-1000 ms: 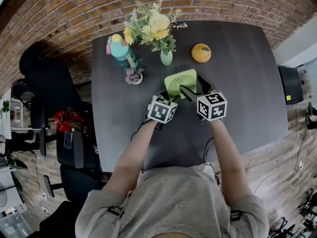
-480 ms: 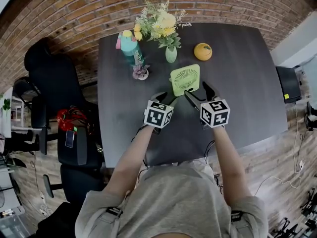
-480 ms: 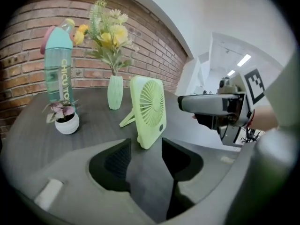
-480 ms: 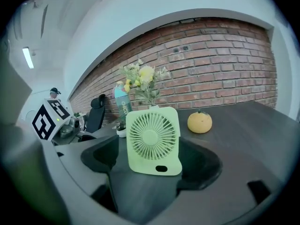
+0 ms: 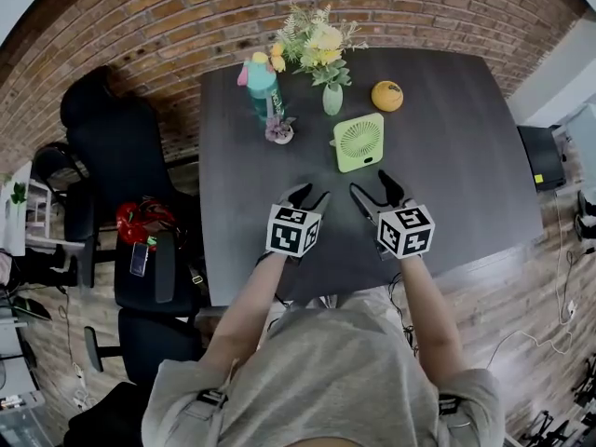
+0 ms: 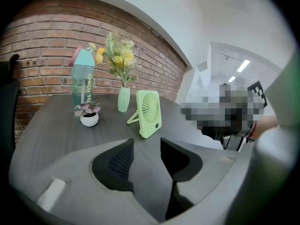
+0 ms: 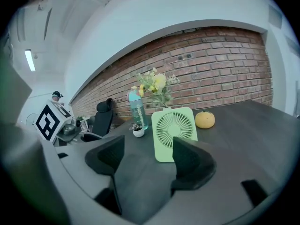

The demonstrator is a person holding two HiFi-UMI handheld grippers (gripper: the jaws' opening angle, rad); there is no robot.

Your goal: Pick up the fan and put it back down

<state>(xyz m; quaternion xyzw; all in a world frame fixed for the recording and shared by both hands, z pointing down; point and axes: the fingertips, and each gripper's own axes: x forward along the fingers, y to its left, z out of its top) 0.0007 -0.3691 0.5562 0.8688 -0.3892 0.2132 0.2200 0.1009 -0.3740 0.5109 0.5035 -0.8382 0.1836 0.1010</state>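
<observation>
- The fan [image 5: 359, 142] stands upright on its prop on the far half of the bench [image 5: 456, 175]. It is just this side of the vase of flowers [image 5: 332, 99] and the orange fruit [image 5: 387, 95], and nothing touches it.
- The left hand-held gripper [image 5: 308, 193] and the right hand-held gripper [image 5: 374, 190] hover side by side over the bench's near half, both pointing toward the far edge. Each has its jaws spread but closing, with only bare bench between them.
- The fan lies straight ahead of both and well apart from them. The right one is nearer and more squarely in line, and in the right gripper view the fan shows in the gap between its jaws. The left one sits off to the side.
- The fan is a flat square panel. Its broad face is turned toward the near edge and its width runs roughly along that edge, so a fresh grasp would likely take it by the side edges.
- A second ago both grippers were right up at the fan, one at each side. Now they have drawn back toward the near edge, while the fan keeps its place beside the vase. By the look of it, the put-down is done.
</observation>
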